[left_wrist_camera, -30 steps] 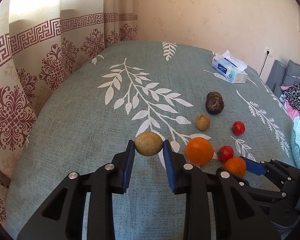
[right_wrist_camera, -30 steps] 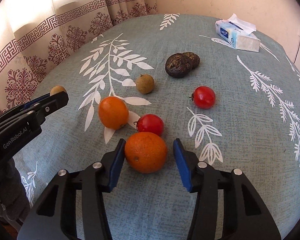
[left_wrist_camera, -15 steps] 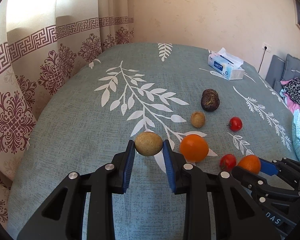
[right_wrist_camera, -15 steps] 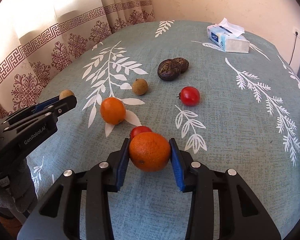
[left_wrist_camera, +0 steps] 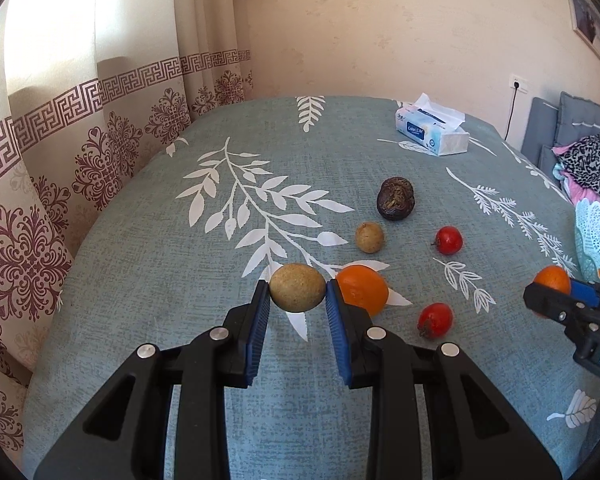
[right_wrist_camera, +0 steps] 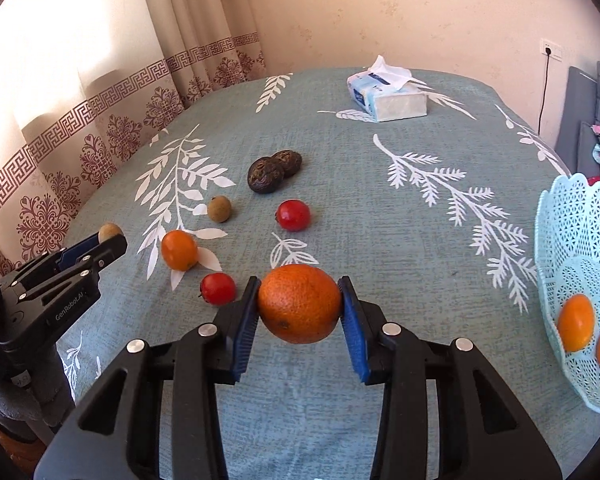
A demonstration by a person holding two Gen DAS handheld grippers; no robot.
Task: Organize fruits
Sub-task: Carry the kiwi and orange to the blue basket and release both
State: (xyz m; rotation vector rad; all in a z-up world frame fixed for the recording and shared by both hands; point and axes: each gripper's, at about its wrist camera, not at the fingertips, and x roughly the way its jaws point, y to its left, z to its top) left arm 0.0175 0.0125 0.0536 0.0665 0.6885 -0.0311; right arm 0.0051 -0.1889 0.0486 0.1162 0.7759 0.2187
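My left gripper (left_wrist_camera: 298, 300) is shut on a small tan round fruit (left_wrist_camera: 297, 287), held above the teal tablecloth (left_wrist_camera: 180, 280). My right gripper (right_wrist_camera: 300, 308) is shut on a large orange (right_wrist_camera: 300, 303), lifted off the cloth; its pads press both sides. On the cloth lie a smaller orange (right_wrist_camera: 179, 250), two red tomatoes (right_wrist_camera: 218, 288) (right_wrist_camera: 293, 215), another tan fruit (right_wrist_camera: 219, 208) and two dark wrinkled fruits (right_wrist_camera: 266, 174). A pale blue lattice basket (right_wrist_camera: 580, 240) at the right edge holds two oranges (right_wrist_camera: 576, 322).
A tissue box (right_wrist_camera: 388, 96) sits at the far side of the table. Patterned curtains (left_wrist_camera: 60, 160) hang along the left edge. Grey cushions and clothes (left_wrist_camera: 588, 160) lie beyond the right edge, and a wall socket with a cable is behind.
My right gripper closed on the large orange, lifted it and carried it rightward, bringing the basket into view. My left gripper kept the tan fruit and drifted slightly.
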